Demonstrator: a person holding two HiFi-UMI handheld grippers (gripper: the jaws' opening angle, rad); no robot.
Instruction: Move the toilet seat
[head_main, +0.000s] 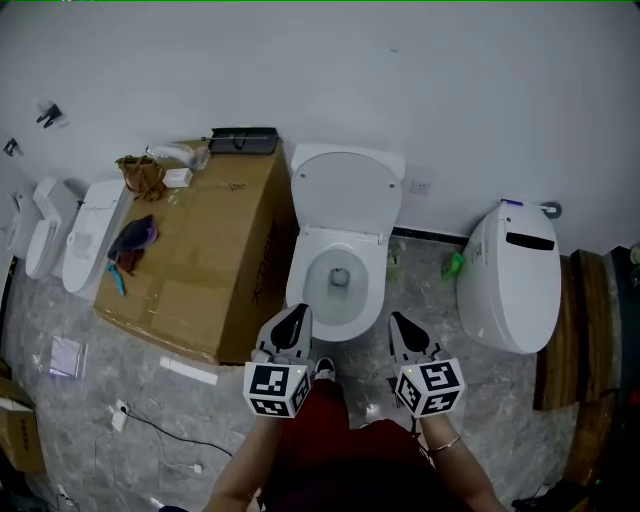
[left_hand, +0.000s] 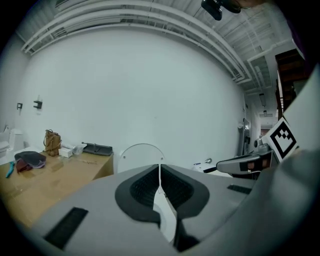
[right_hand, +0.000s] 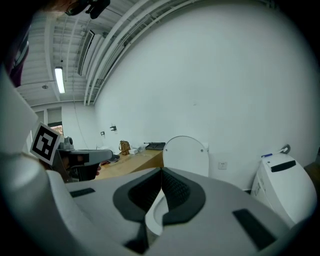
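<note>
White porcelain fills the middle of the head view: 1 toilet (head_main: 306, 275) with its bowl open, and its toilet seat (head_main: 345, 190) tipped up against the wall behind. From this angle I cannot tell whether ring and cover are folded together there.

In both gripper views each tool's own grey body blocks the lower half. Only a white sliver of the bowl shows under the jaws, and the raised seat rises as a rounded panel above them. The person's hands are mostly hidden under the marker cubes, and the body is cut off at the bottom edge.

There are 2 tools. The left hand-held gripper (head_main: 296, 313) sits just in front of the bowl's near rim, left of centre. Its jaws are clenched together with nothing between them. The right hand-held gripper (head_main: 401, 322) sits beside the bowl's right front. It is also clenched and empty. The seat stands well beyond both, across the bowl, and neither tool touches it.

A cardboard box (head_main: 210, 270) stands just left of the toilet. On it lie a brown bag (head_main: 140, 175), a black tray (head_main: 243, 140) and a dark cloth (head_main: 134, 238).

1 closed toilet (head_main: 512, 285) stands to the right on the grey stone floor (head_main: 480, 380). 2 more white fixtures (head_main: 92, 232) sit at the far left, distorted by the lens and hard to make out.
</note>
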